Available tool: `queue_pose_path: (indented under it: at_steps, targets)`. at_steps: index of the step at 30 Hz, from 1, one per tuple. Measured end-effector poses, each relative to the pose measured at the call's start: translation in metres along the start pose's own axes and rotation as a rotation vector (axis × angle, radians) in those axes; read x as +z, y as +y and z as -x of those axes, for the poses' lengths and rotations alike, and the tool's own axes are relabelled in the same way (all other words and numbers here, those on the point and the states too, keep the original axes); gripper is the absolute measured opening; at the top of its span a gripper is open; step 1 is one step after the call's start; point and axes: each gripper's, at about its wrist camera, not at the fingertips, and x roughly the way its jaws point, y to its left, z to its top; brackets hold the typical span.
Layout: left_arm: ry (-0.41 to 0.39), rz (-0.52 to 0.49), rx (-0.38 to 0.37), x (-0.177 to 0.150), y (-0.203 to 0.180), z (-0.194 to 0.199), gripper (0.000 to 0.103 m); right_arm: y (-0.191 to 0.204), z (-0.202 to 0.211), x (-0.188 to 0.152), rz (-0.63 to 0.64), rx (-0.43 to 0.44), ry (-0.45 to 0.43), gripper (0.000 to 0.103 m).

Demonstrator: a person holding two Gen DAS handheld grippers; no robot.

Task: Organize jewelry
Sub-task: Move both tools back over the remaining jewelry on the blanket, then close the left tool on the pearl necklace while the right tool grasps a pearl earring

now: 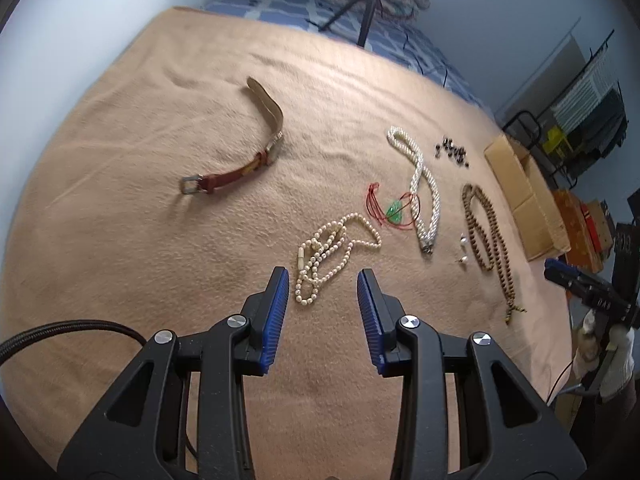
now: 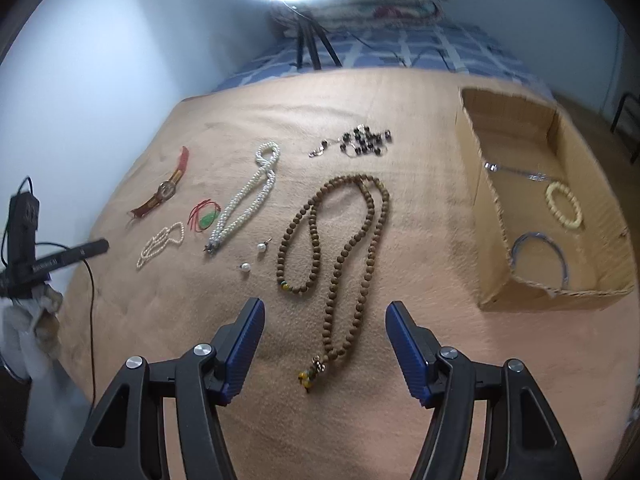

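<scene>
My left gripper (image 1: 323,278) is open and empty, just short of a small cream pearl strand (image 1: 328,254). My right gripper (image 2: 325,308) is open and empty, its fingers either side of the lower end of a long brown wooden bead necklace (image 2: 340,256). On the tan blanket (image 2: 424,208) also lie a red-strap watch (image 1: 236,152), a green pendant on red cord (image 1: 394,209), a thick white pearl rope (image 1: 424,192), dark beads (image 2: 362,140) and two pearl earrings (image 2: 254,258). The cardboard box (image 2: 492,208) holds a cream bead bracelet (image 2: 564,205), a blue bangle (image 2: 540,256) and a silver chain (image 2: 516,170).
A ring light on a black tripod (image 2: 312,46) stands behind the blanket on a blue checked bed. A black power strip (image 2: 22,220) and cable lie at the left edge. More boxes (image 1: 580,220) and a rack stand past the blanket's right edge.
</scene>
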Motion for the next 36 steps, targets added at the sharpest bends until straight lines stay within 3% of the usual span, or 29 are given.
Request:
queue_pose_path:
  at_steps: [8, 15, 21, 31, 36]
  targets:
    - [0.049, -0.090, 0.022, 0.006, -0.014, -0.033, 0.036, -0.001, -0.026, 0.021, -0.040, 0.062, 0.039, 0.066]
    - [0.053, -0.128, 0.032, 0.011, -0.019, -0.045, 0.036, 0.025, -0.060, 0.035, -0.014, 0.150, 0.102, 0.042]
    - [0.052, -0.126, 0.024, 0.012, -0.017, -0.050, 0.036, 0.037, -0.083, 0.043, -0.040, 0.212, 0.133, 0.035]
    - [0.048, -0.166, 0.011, 0.011, -0.021, -0.052, 0.036, 0.043, -0.109, 0.052, -0.082, 0.186, 0.181, 0.029]
    - [0.048, -0.225, 0.052, 0.010, -0.028, -0.056, 0.036, 0.053, -0.114, 0.052, -0.052, 0.140, 0.193, 0.028]
